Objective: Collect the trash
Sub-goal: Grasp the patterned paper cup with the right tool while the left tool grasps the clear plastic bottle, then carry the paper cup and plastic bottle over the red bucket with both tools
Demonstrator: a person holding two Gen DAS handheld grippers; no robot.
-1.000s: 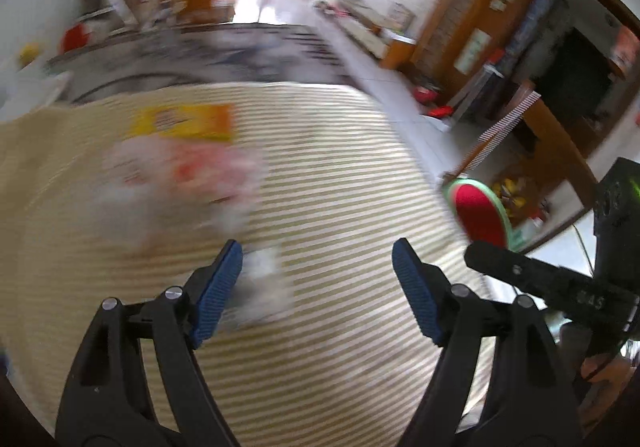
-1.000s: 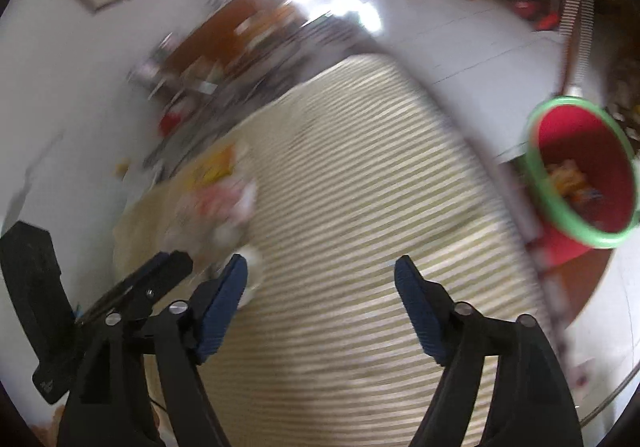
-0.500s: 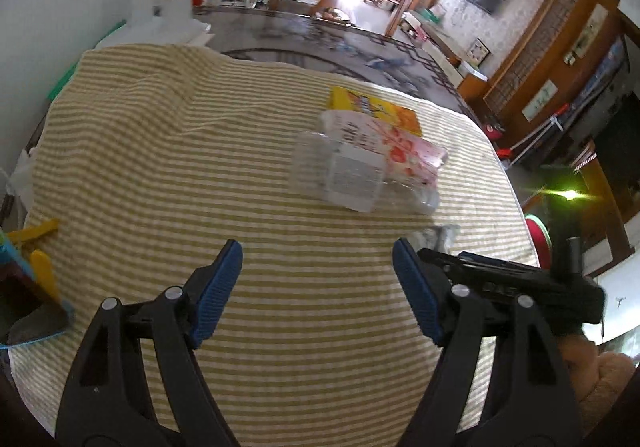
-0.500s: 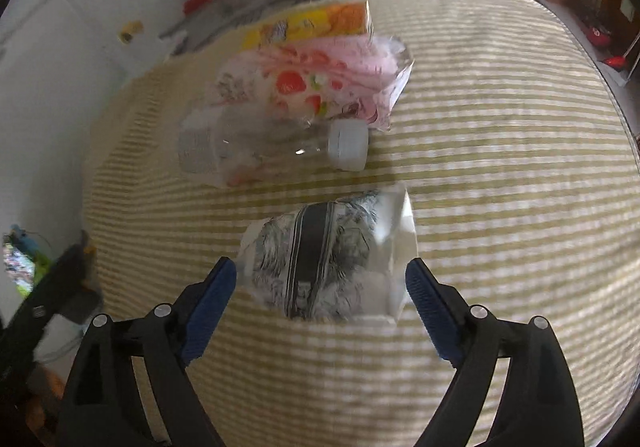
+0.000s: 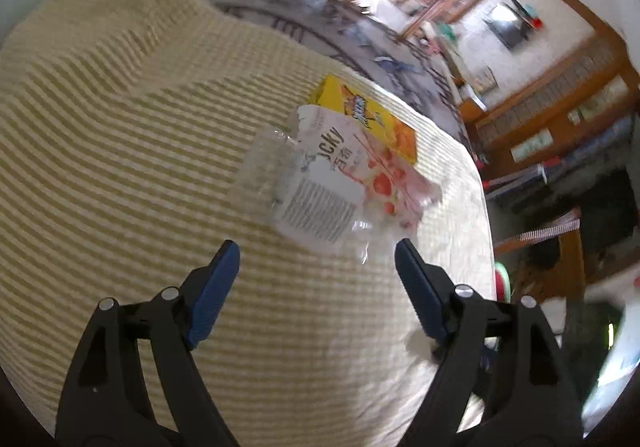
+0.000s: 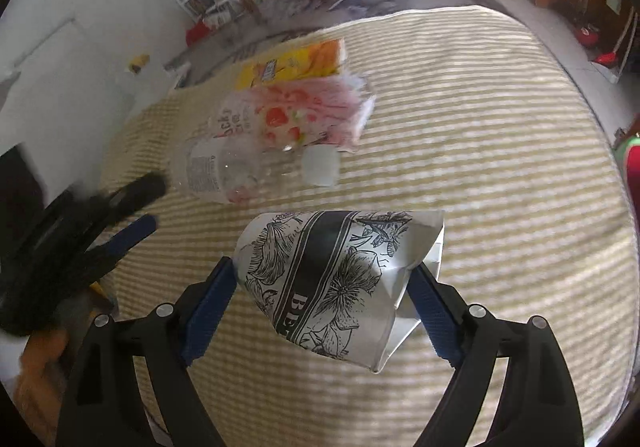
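Straddling a crumpled floral-printed paper cup (image 6: 332,283), the right tool (image 6: 320,303) gapes unclamped.

On the counter's striped cloth (image 6: 500,135) lie 4 pieces of trash in a row running away from the right wrist camera: the paper cup (image 6: 336,283) on its side nearest, then the plastic bottle (image 6: 240,171), the snack wrapper (image 6: 304,115) overlapping it, and the box (image 6: 292,63) farthest back.
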